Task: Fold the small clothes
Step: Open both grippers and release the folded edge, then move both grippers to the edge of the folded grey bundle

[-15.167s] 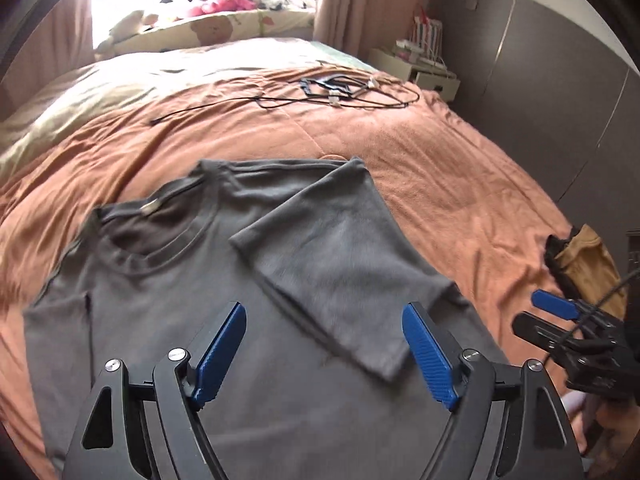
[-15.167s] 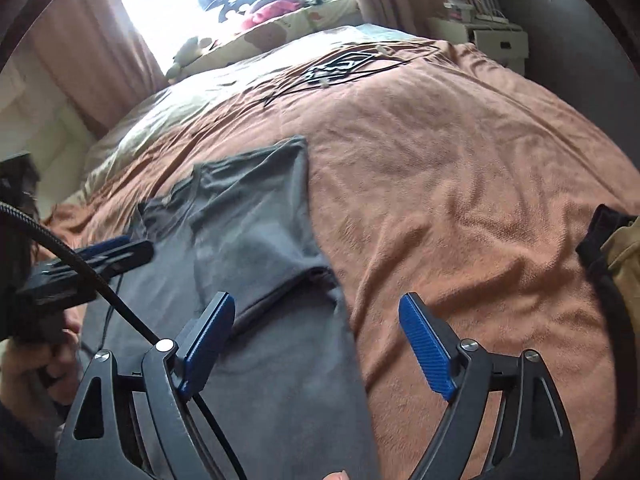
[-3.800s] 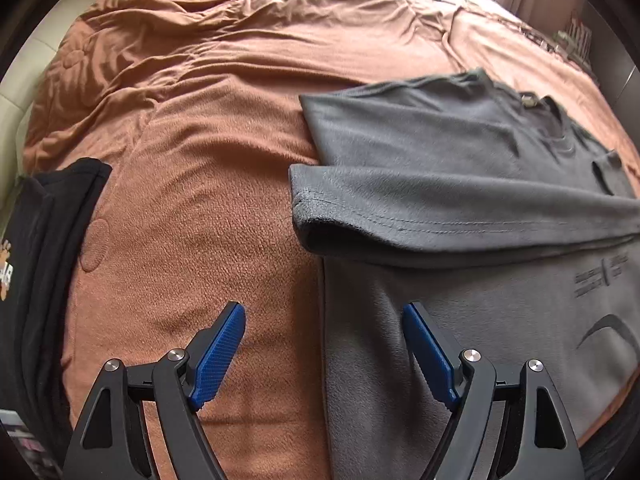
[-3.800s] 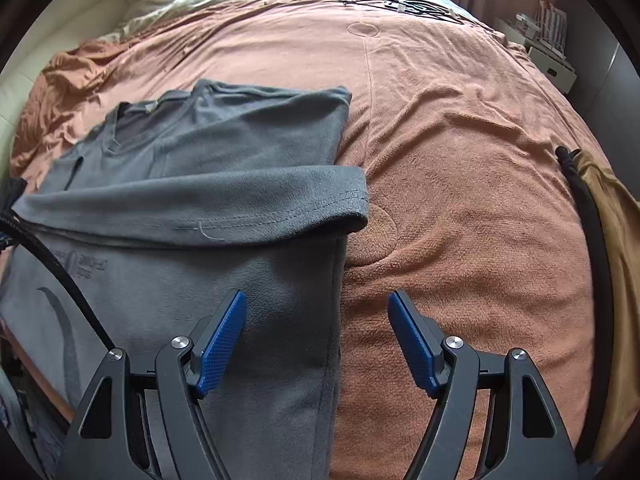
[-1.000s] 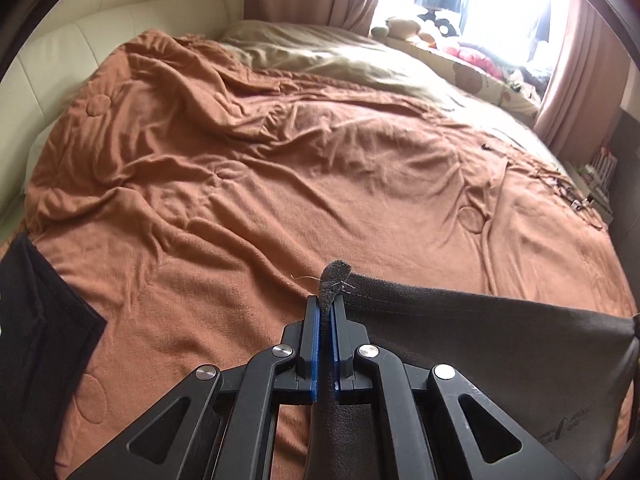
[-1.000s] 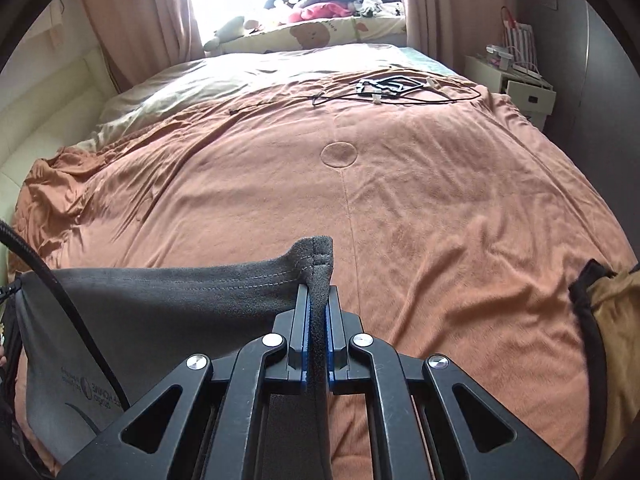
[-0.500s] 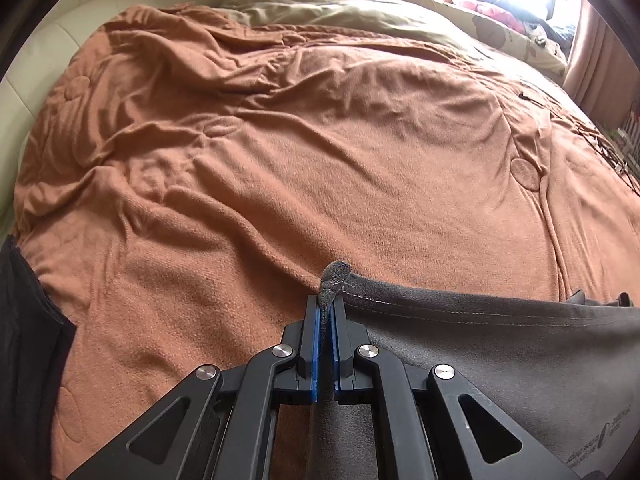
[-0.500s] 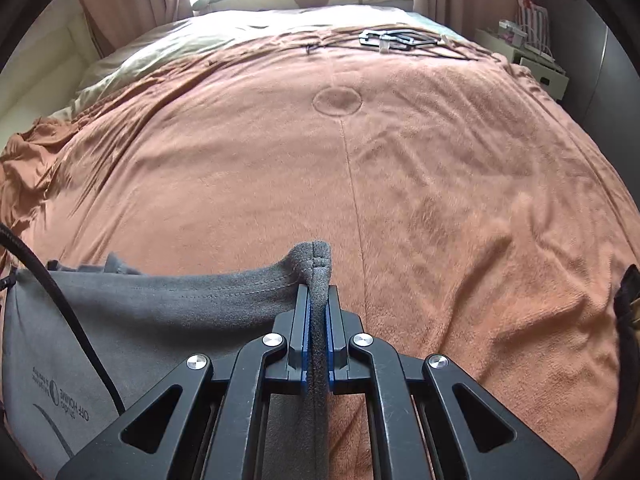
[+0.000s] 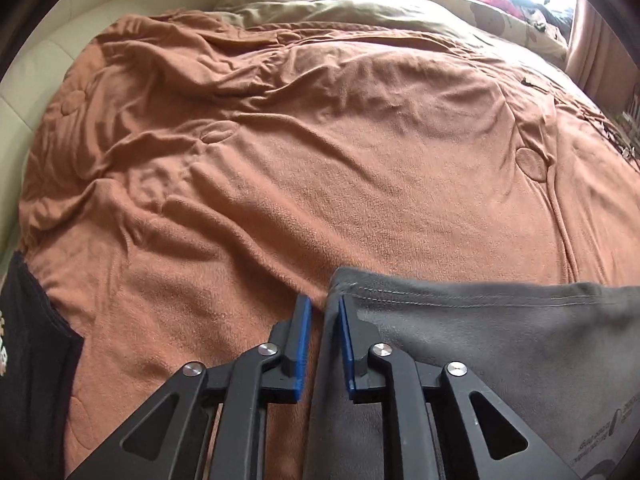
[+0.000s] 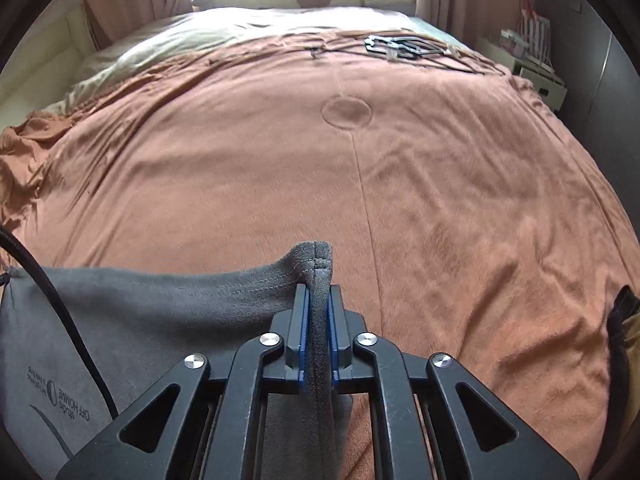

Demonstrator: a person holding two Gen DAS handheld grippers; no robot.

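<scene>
Grey tee (image 9: 500, 344) lies lower right of the left view, on the orange blanket (image 9: 320, 160). Left gripper (image 9: 323, 340) is cracked open, hem loose between the pads. Right gripper (image 10: 316, 332) is clamped on its hem corner. Fabric is soft, light and droopy (grab stitched corners).

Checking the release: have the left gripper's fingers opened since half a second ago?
Yes. The left gripper fingers have parted, and the grey shirt hem corner, earlier pinched upright, now lies on the orange blanket. The right gripper still clamps its corner.
</scene>
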